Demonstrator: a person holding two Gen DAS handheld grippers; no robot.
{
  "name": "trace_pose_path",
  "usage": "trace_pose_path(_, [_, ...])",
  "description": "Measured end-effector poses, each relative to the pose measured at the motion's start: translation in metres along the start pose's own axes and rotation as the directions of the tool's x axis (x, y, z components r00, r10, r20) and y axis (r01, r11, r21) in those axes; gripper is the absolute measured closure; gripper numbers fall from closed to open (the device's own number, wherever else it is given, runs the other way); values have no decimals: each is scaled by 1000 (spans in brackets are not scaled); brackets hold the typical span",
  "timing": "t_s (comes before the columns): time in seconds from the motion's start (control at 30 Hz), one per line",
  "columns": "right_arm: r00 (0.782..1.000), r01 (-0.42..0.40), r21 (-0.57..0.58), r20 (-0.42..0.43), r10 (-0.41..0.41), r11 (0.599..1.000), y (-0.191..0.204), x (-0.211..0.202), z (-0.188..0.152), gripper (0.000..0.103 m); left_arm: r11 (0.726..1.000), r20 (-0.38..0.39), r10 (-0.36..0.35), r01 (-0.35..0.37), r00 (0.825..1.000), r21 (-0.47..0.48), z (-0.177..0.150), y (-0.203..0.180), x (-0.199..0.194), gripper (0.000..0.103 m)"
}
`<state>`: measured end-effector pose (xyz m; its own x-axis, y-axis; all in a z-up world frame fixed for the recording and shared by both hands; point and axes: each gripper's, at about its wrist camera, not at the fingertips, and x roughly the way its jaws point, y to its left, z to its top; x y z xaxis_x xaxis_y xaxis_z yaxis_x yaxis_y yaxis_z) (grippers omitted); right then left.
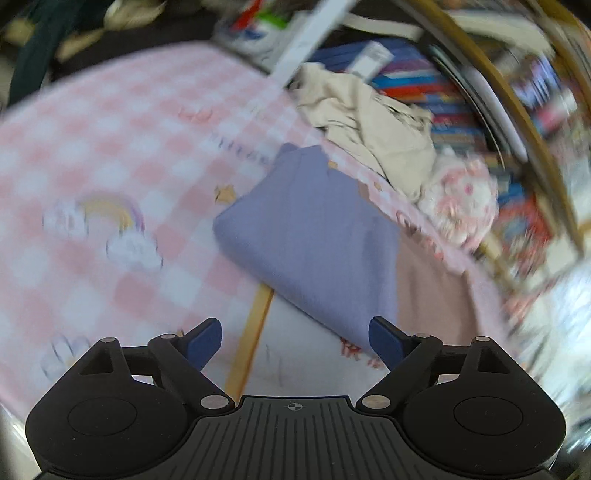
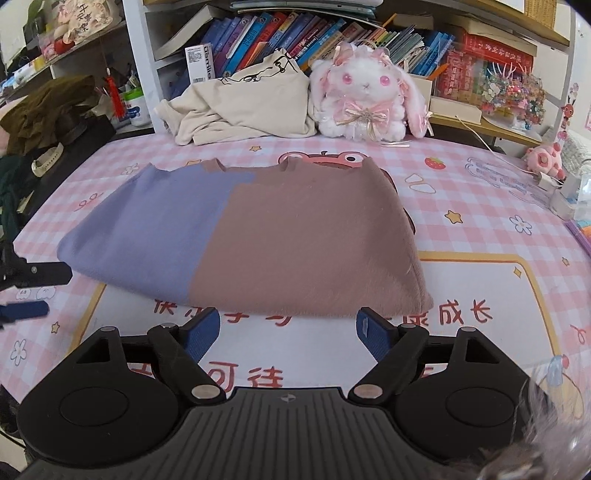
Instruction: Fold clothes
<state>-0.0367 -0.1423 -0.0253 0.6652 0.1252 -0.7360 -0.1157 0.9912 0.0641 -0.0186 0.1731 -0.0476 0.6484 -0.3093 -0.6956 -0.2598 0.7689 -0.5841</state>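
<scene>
The bench (image 2: 480, 206) is the biggest thing here, covered in a pink-and-white checked cloth with cartoon prints, and the folded sweater (image 2: 258, 236) lies flat in the middle of it, purple on the left half and dusty brown on the right, neckline toward the far side. Behind it, up against the bookshelf (image 2: 295, 33), there's a crumpled cream garment (image 2: 236, 107) and right beside that a white-and-pink plush bunny (image 2: 369, 99) sitting upright. The right gripper (image 2: 288, 332) hangs just in front of the sweater's near edge, tilted down toward the bench, its blue fingers (image 2: 201, 332) spread wide with nothing between them and not touching the fabric. The left gripper (image 1: 295, 341) sits off at the sweater's purple end, also angled downward and rolled a bit, so the bench looks slanted in its view, which is pretty blurry. Its fingers (image 1: 384, 341) are wide apart too and holding nothing, though the right one overlaps the sweater's corner in that view, and whether it actually touches is hard to tell. From the right wrist view the left gripper pokes in at the far left edge, near the purple side.
</scene>
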Motion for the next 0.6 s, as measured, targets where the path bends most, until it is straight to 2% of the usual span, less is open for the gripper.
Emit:
trace_pose_path(0.13, [1000,15,-8,-7,-15,1000,6,-4,-5,23,990,-17,-51,48,999,-133,2,19,3,14])
trace_pose_path(0.37, [999,28,-22,-29,-29,999,15,-5,-11,21,992,-46,-47,41,998,-121,1,24,7,14])
trace_pose_path(0.6, [997,72,-49,-40,-74,996,23,-4,-14,17,996,-22,-41,39,999,-75,2,23,7,14])
